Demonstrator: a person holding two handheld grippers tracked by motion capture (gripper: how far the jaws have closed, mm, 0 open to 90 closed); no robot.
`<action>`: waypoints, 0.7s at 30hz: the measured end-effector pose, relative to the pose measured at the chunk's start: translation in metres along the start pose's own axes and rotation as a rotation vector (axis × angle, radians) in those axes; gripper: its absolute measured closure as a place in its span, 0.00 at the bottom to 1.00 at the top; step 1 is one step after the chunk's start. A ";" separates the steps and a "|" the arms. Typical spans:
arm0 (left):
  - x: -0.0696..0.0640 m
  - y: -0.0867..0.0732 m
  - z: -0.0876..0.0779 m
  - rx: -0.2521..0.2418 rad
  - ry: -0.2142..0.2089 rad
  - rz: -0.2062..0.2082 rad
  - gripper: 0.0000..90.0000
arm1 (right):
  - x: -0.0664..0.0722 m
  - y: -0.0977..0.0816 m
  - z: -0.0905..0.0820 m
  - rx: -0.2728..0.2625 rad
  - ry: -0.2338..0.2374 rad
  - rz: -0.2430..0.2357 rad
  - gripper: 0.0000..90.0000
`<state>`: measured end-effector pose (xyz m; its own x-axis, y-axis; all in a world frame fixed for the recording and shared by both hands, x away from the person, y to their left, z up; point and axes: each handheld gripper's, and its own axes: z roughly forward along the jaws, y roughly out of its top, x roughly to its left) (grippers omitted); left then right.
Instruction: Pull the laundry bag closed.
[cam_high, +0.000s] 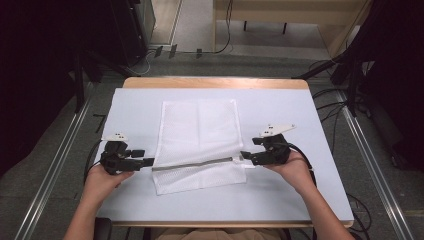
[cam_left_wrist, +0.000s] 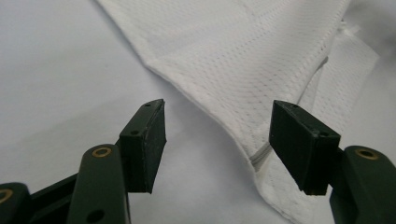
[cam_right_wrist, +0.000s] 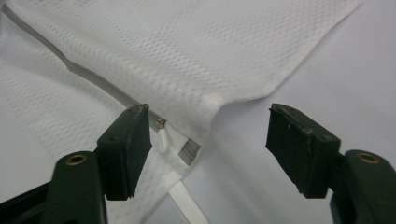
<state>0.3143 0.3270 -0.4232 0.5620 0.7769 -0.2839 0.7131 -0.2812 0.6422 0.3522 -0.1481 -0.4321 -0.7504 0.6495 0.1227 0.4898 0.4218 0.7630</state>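
Mesh bag (cam_high: 200, 145) flat on surface (cam_high: 280, 200), zipper (cam_high: 192, 164) closed. Left tool (cam_high: 148, 162) and right tool (cam_high: 245, 155) wide open, holding nothing. Zipping looks done.

A white mesh laundry bag (cam_high: 199, 145) lies flat on the bench (cam_high: 280, 200), a tall rectangle of fine netted fabric with a faint fold line down its middle. A grey zipper (cam_high: 192, 164) crosses it near the bench's near edge, slanting slightly, closed along its length. The zipper's pull end (cam_right_wrist: 161, 126) sits at the bag's right edge, its other end at the left edge.
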 end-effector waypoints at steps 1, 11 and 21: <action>0.001 0.000 -0.001 -0.004 0.010 -0.004 0.41 | -0.002 -0.001 -0.002 -0.002 -0.009 -0.005 0.33; 0.013 -0.003 -0.006 -0.038 0.071 -0.054 0.39 | -0.028 -0.011 -0.020 -0.049 -0.080 0.042 0.31; 0.022 -0.006 -0.008 -0.032 0.119 -0.079 0.39 | -0.046 -0.021 -0.027 -0.048 -0.126 0.080 0.29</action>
<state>0.3192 0.3499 -0.4276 0.4497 0.8576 -0.2495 0.7385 -0.1999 0.6440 0.3645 -0.2042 -0.4368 -0.6465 0.7554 0.1064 0.5219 0.3362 0.7840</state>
